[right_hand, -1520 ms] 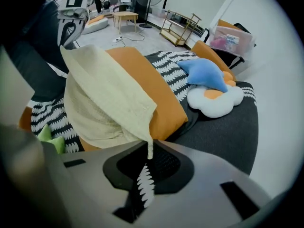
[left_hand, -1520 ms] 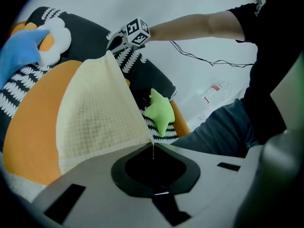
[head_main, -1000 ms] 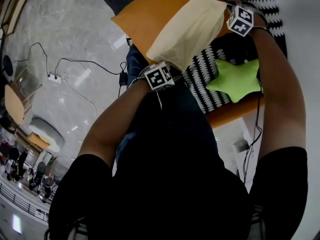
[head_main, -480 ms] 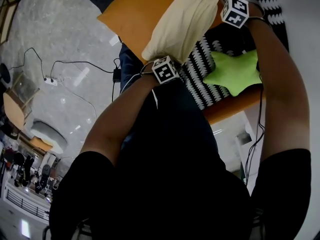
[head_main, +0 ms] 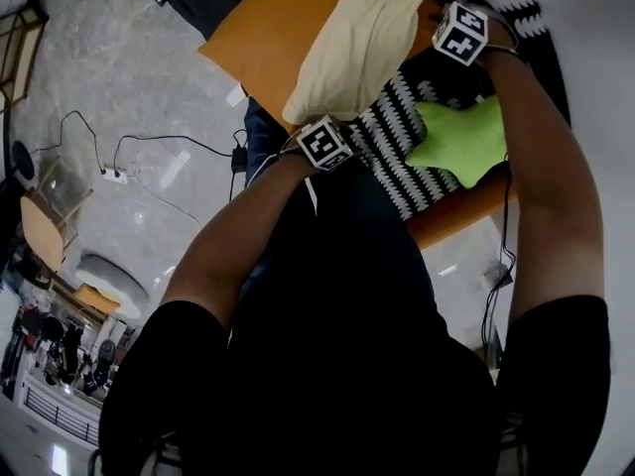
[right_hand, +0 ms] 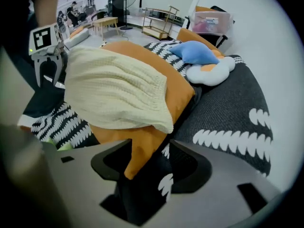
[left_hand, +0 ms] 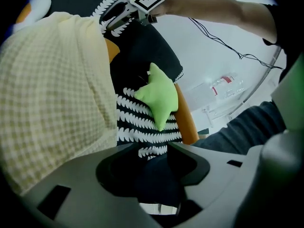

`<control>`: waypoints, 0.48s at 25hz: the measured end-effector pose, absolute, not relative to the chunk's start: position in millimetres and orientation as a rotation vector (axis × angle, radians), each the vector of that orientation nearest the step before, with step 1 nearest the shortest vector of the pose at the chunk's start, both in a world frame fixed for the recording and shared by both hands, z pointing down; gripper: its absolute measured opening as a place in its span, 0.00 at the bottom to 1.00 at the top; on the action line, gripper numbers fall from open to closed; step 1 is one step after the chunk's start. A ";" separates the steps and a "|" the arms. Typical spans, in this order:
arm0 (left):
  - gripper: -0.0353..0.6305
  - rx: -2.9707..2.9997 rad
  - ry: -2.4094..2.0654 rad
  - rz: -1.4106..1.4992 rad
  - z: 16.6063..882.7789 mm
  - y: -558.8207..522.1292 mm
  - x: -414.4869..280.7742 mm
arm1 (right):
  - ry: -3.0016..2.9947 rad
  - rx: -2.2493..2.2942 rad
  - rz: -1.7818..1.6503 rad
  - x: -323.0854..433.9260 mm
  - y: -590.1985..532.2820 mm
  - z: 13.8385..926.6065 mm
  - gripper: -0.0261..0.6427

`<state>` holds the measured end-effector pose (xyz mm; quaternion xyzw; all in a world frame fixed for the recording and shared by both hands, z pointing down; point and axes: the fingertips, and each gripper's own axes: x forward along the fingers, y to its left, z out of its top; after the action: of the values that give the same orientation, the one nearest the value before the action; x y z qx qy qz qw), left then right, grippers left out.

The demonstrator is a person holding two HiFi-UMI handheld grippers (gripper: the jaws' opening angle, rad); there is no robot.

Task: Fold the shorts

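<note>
My left hand-held gripper [left_hand: 153,167] is parted only narrowly and grips nothing; dark cloth shows through the gap. The cream shorts [left_hand: 52,94] sit close on its left. My right hand-held gripper [right_hand: 147,175] is also narrowly parted and empty. The shorts lie ahead of it and to the left, on an orange cushion [right_hand: 183,89] whose corner shows in its gap.
</note>
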<state>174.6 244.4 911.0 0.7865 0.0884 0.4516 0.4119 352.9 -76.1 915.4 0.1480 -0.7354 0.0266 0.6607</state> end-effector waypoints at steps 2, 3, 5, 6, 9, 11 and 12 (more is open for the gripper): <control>0.36 1.999 0.264 1.162 895.0 248.3 171.1 | -1.687 0.360 0.105 354.8 -63.1 898.0 0.44; 0.36 2.009 0.280 1.173 885.6 248.0 169.1 | -1.699 0.367 0.121 355.4 -56.6 888.6 0.46; 0.36 2.015 0.294 1.182 867.4 242.0 165.2 | -1.717 0.388 0.146 359.3 -46.7 870.3 0.46; 0.37 2.016 0.293 1.187 858.9 236.9 163.2 | -1.729 0.411 0.165 362.0 -43.3 860.8 0.46; 0.37 2.023 0.261 1.217 832.6 213.1 153.2 | -1.778 0.509 0.235 366.2 -36.8 827.7 0.46; 0.37 2.031 0.212 1.236 813.3 192.1 146.5 | -1.809 0.573 0.268 365.7 -30.0 803.7 0.46; 0.37 2.040 0.192 1.247 803.5 183.3 145.1 | -1.822 0.595 0.281 365.1 -23.4 792.5 0.46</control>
<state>145.1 183.3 803.5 0.7925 0.0744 0.4844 0.3629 365.1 -23.4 792.5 0.2532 -0.7750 0.1195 0.5666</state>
